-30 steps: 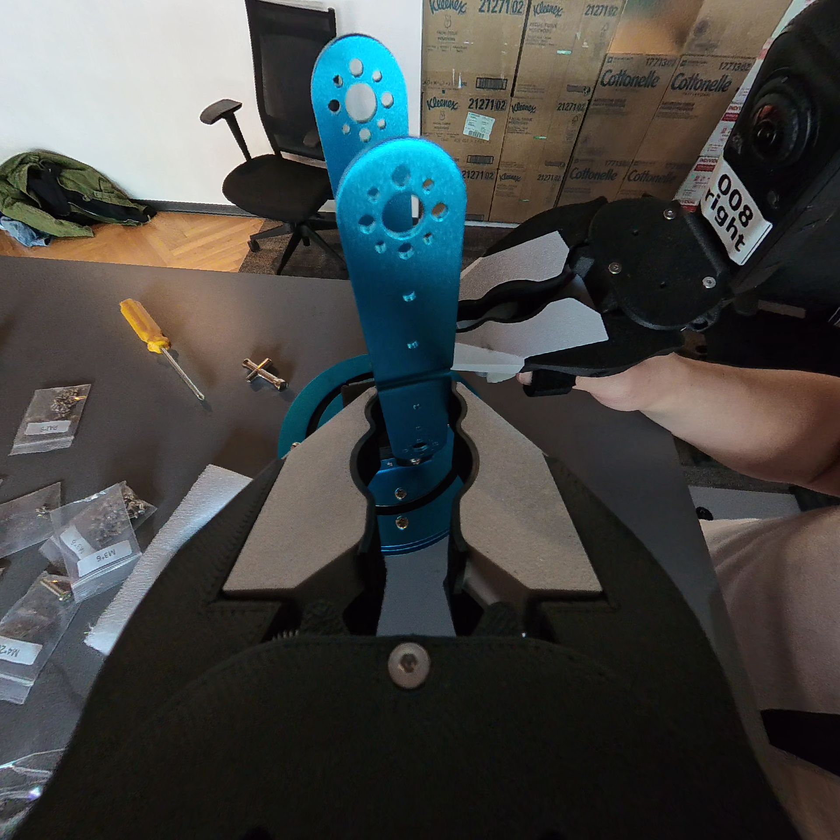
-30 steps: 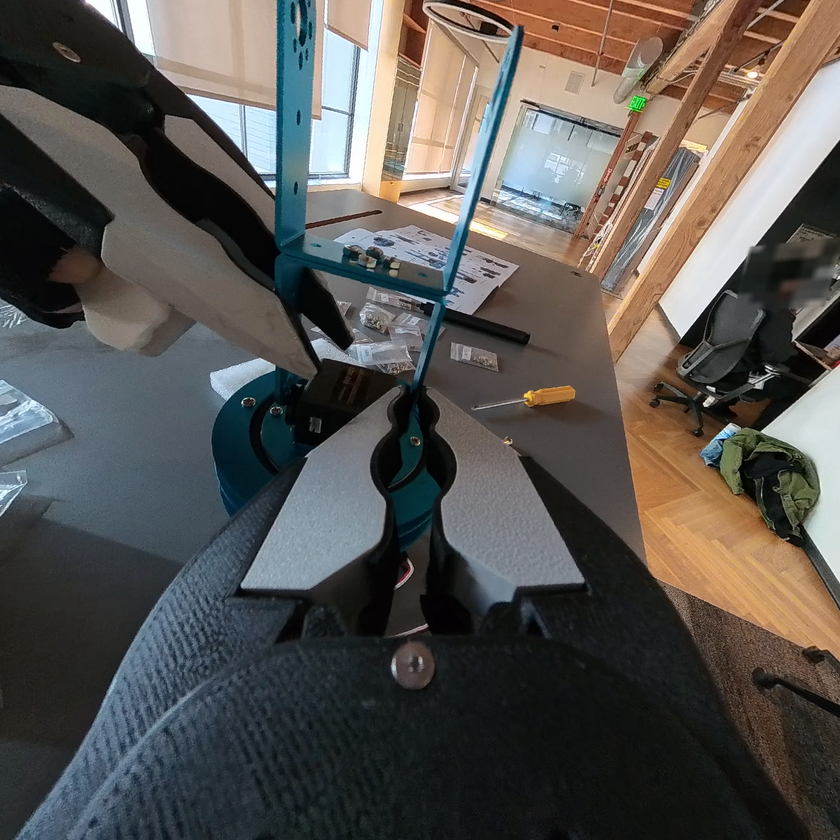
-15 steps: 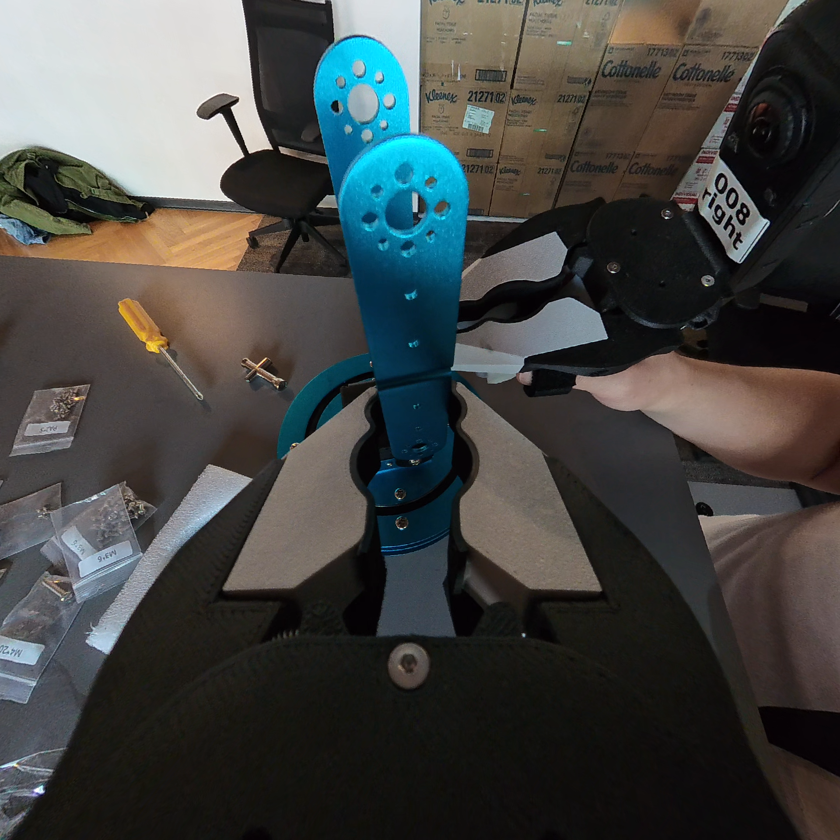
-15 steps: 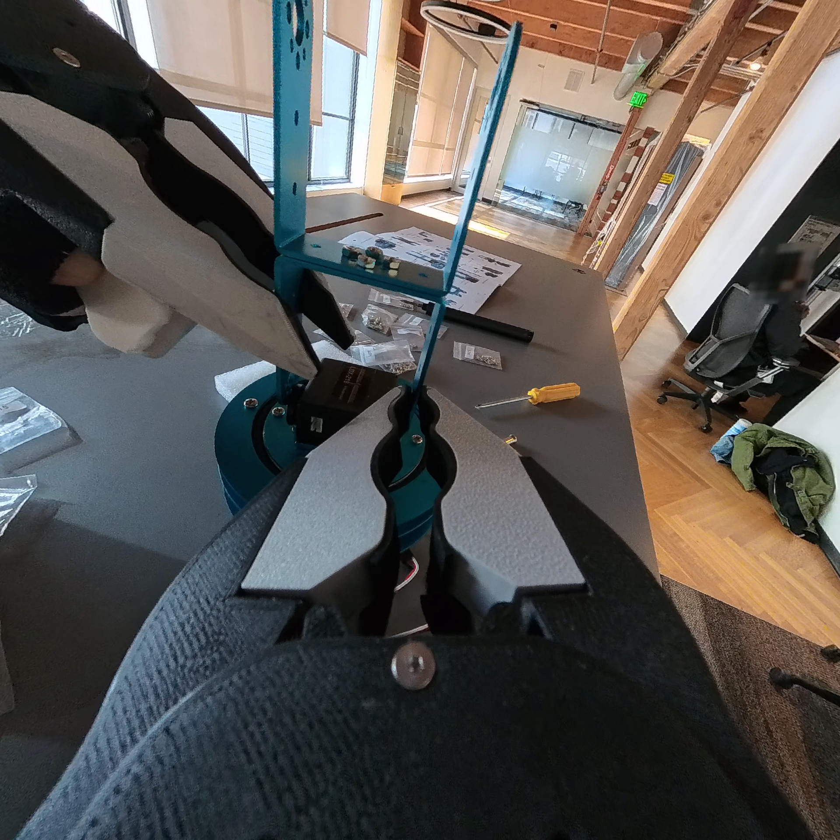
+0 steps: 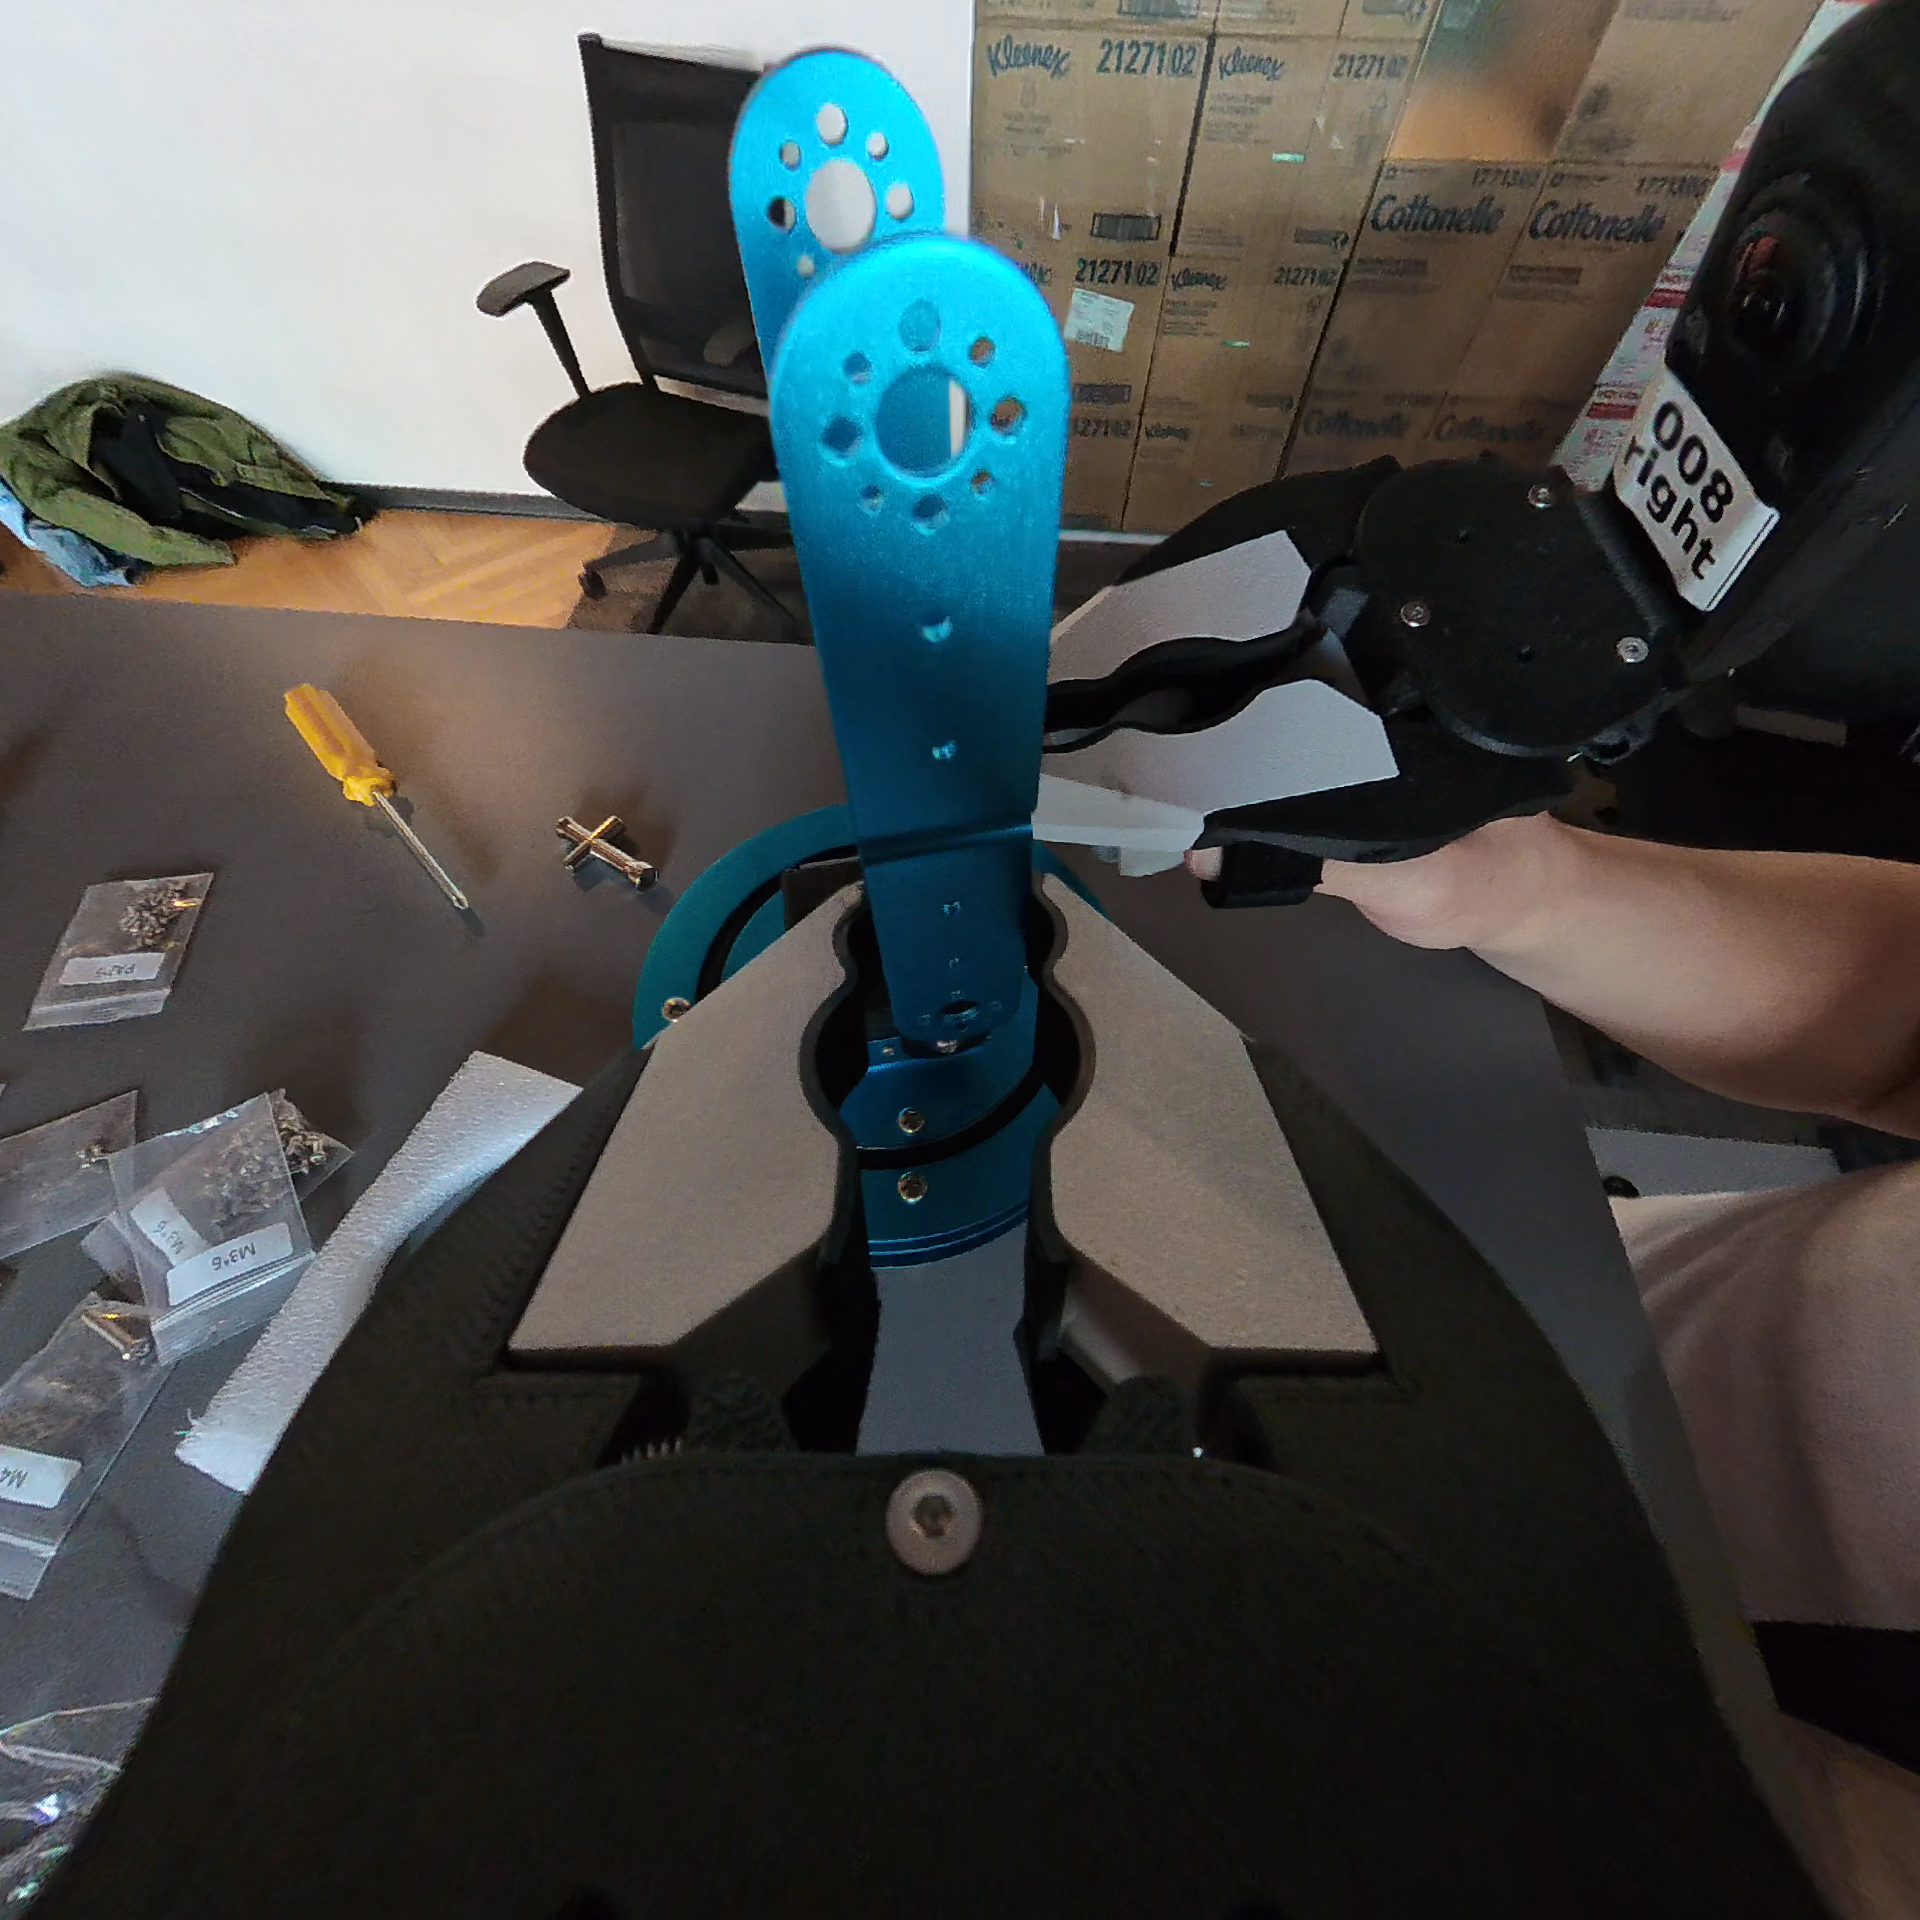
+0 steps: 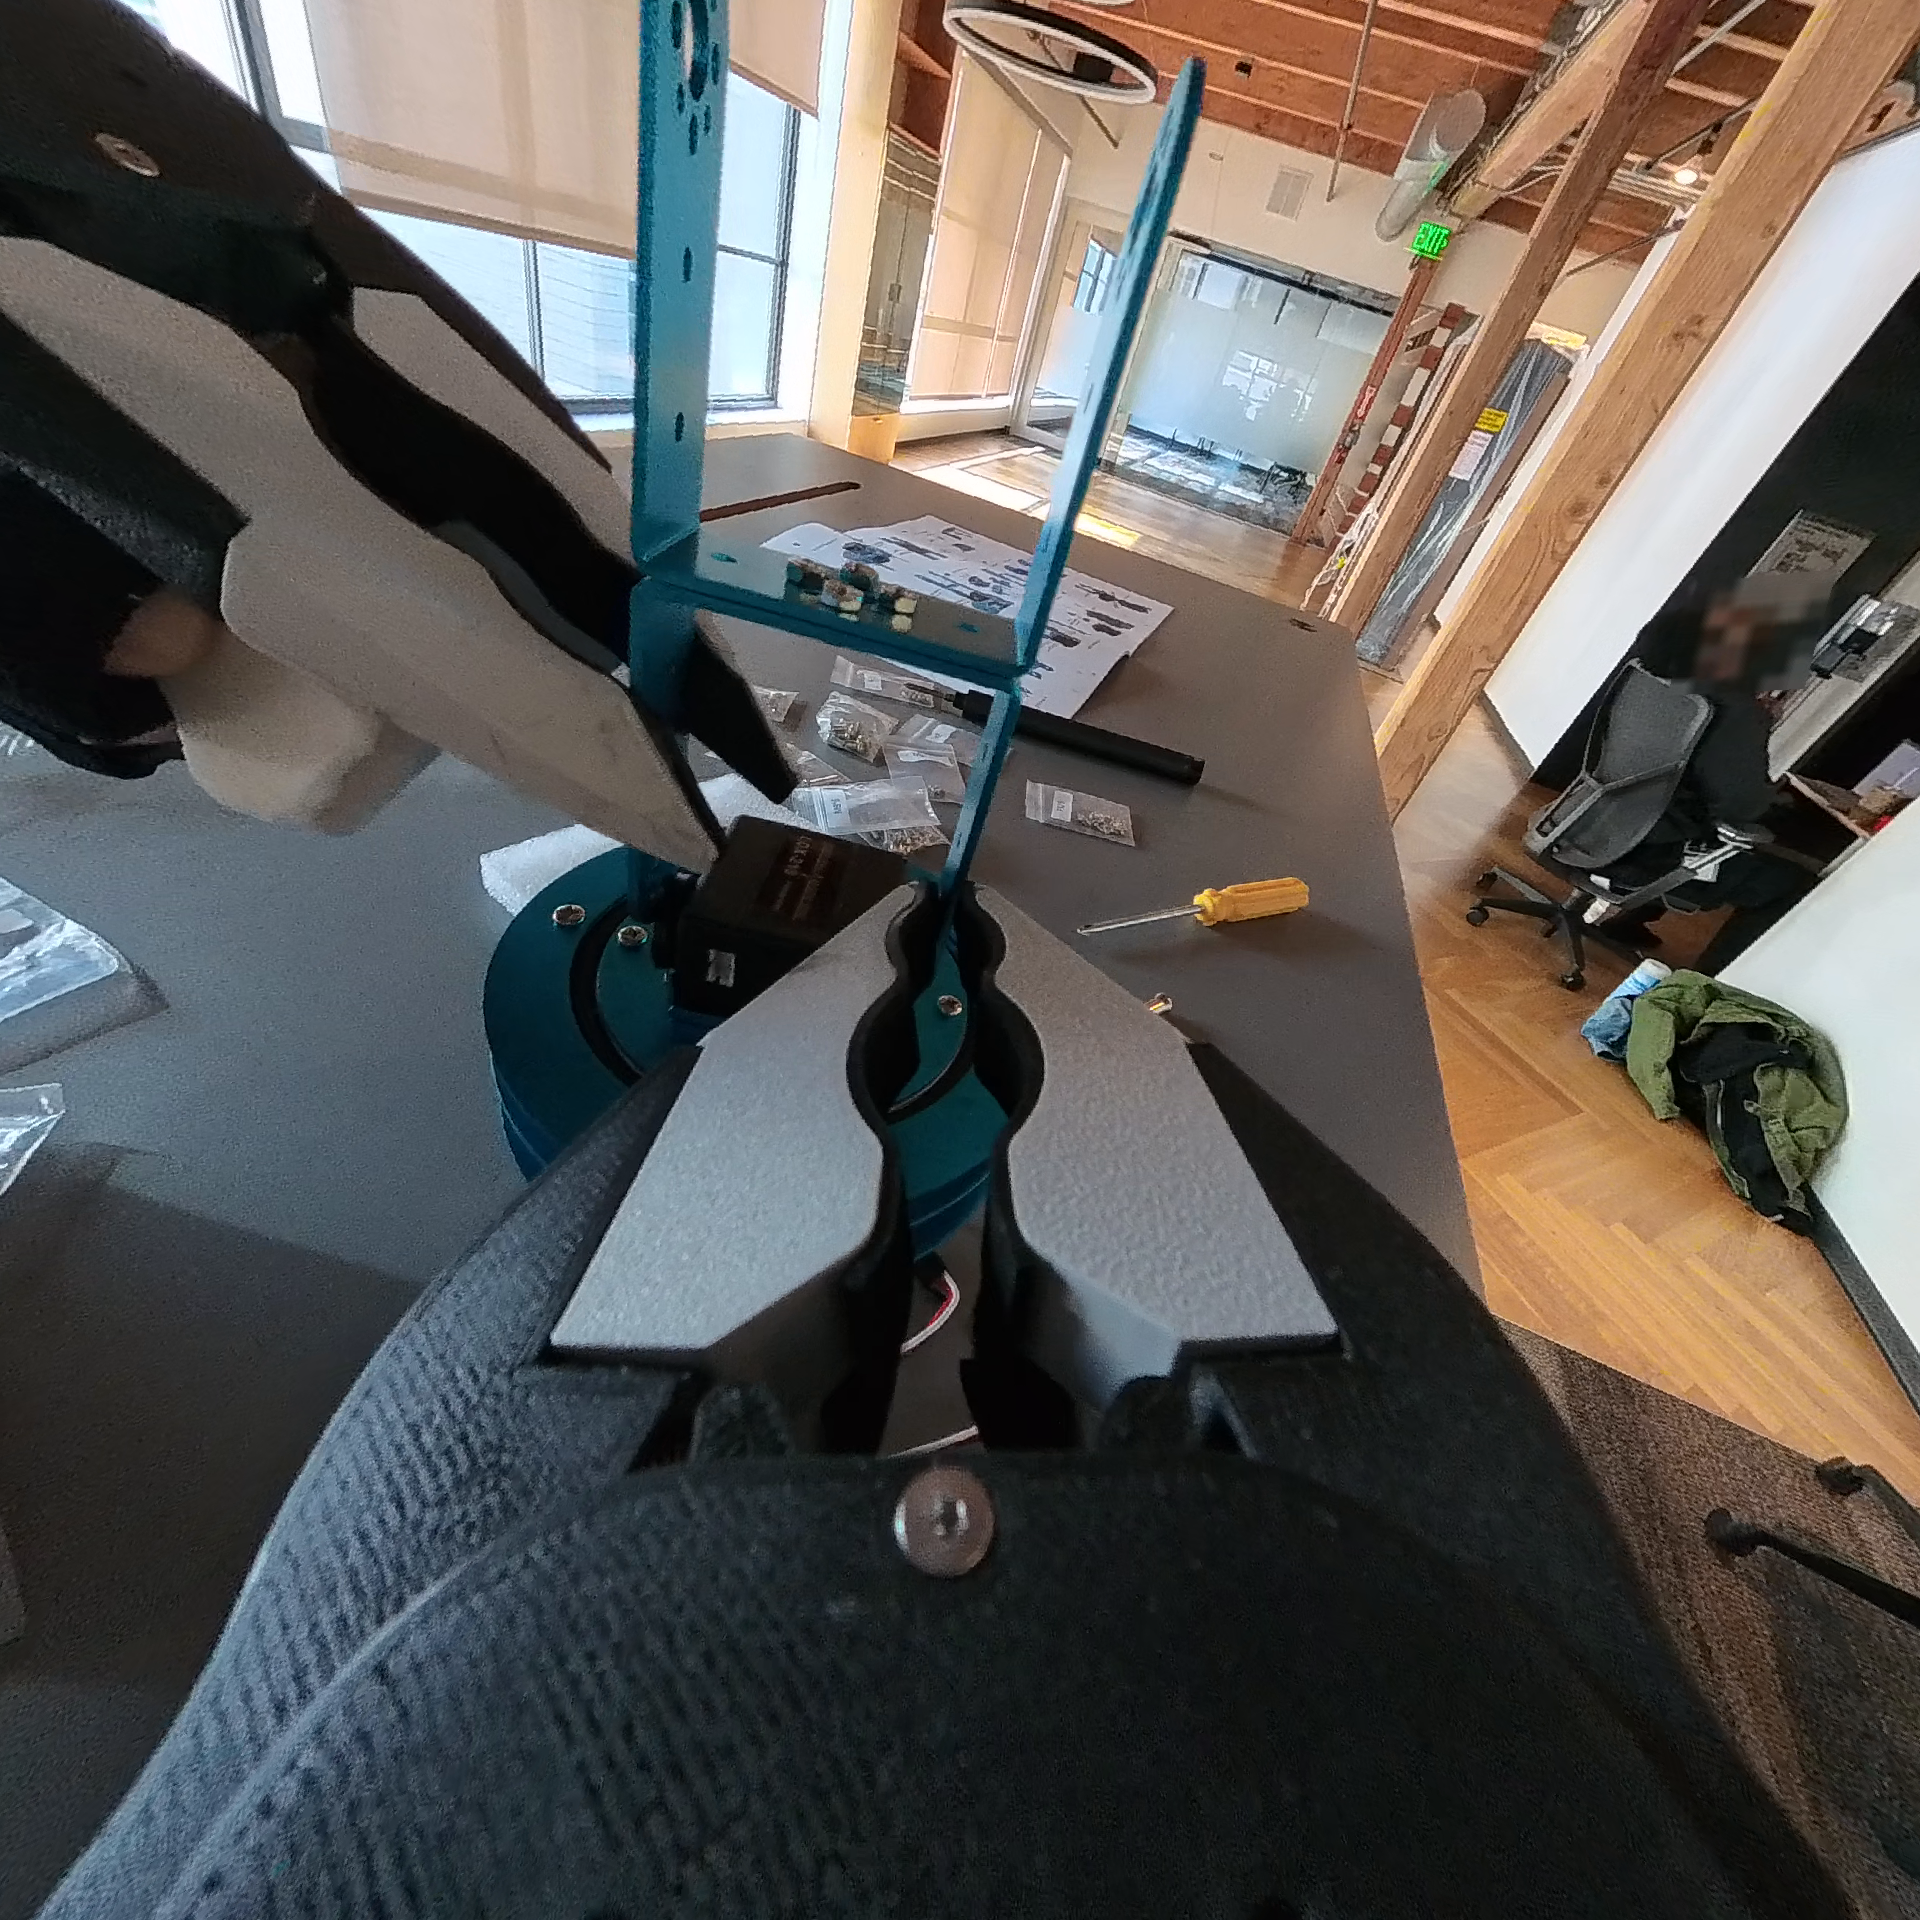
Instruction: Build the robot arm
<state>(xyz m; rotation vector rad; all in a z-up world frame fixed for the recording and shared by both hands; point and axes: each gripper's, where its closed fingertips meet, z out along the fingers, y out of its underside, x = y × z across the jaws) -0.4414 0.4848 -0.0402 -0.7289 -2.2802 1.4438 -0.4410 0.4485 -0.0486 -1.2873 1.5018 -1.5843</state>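
A blue U-shaped metal bracket (image 5: 925,582) stands upright on a round blue base (image 5: 935,1195) on the dark table. A black servo block (image 6: 790,894) sits on the base between the bracket's arms. My left gripper (image 5: 951,904) is shut on the lower part of the bracket's near arm. My right gripper (image 6: 940,899) is shut on the thin edge of the bracket's other arm (image 6: 1081,416). In the left wrist view the right gripper's fingers (image 5: 1195,592) reach in from the right. In the right wrist view the left gripper's fingers (image 6: 468,665) clasp the left arm.
A yellow screwdriver (image 5: 343,738), a small cross wrench (image 5: 608,852), several bags of screws (image 5: 208,1236) and a white foam strip (image 5: 384,1226) lie on the table. A printed sheet (image 6: 977,603) and a black rod (image 6: 1091,743) lie farther off. An office chair (image 5: 644,436) and cardboard boxes (image 5: 1351,260) stand beyond the table's edge. The grippers are tip to tip, or close to it. The right tips stand about 15 cm off the small cross wrench (image 5: 608,852).
Both grippers keep their hold on the bracket. The bracket's tops have shifted very slightly in the views; nothing else on the table has moved.
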